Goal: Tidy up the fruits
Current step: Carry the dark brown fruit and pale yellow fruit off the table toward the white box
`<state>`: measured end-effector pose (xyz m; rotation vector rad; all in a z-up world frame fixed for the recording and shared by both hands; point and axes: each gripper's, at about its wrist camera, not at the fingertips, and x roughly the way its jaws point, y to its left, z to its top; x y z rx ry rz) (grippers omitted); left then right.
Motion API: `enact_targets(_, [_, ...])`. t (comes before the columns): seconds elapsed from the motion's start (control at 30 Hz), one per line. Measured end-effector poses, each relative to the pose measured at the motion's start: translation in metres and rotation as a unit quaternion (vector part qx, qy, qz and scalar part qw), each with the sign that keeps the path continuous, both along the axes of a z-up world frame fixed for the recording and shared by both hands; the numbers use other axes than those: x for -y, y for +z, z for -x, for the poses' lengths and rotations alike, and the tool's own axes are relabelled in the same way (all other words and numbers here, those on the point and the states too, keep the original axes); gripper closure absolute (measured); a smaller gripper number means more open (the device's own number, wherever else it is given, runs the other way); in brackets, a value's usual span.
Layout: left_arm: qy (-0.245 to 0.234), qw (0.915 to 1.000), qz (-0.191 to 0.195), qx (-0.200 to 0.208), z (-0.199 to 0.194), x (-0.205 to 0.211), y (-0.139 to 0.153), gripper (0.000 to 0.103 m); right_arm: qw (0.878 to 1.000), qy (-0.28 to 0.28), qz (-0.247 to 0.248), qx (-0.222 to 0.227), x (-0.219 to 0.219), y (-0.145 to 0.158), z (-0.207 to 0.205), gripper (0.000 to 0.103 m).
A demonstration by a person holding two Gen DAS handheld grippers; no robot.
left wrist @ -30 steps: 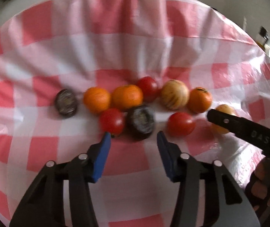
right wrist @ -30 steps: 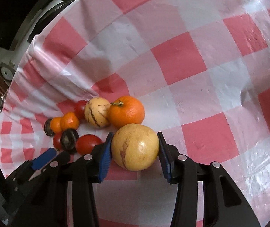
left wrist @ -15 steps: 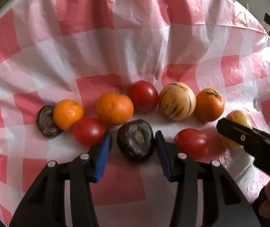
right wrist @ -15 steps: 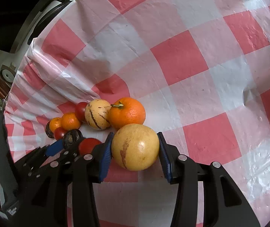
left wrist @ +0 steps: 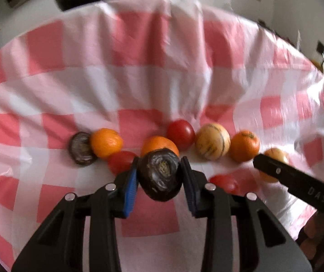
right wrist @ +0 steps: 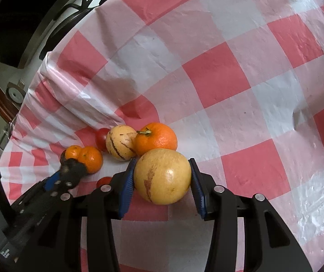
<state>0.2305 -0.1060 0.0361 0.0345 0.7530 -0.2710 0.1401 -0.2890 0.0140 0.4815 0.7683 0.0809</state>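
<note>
While both tools grip fruit above the pink-checked plastic tablecloth (right wrist: 216, 79), your left gripper (left wrist: 159, 179) clamps a dark wrinkled round fruit (left wrist: 160, 178), lifted clear, and your right gripper (right wrist: 162, 181) squeezes a pale yellow melon-like fruit (right wrist: 162, 176). Next likely: carry each toward its own kind.

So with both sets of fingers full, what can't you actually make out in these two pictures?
- Left wrist view: the whole frame is motion-blurred, so the dark fruit cannot be identified.
- Left wrist view: the pale yellow fruit is half hidden behind the right gripper.
- Right wrist view: a small red fruit is mostly covered by the gripper's own fingers.
</note>
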Motion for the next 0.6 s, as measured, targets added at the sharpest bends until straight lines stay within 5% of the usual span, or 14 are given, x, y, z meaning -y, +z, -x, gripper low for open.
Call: enact_targets(0.6, [0.092,0.9941,0.055,0.020,0.115,-0.100,-0.001,0.067,0.998,0.008,0.007,0.061,0.001,0.014,0.028,0.059])
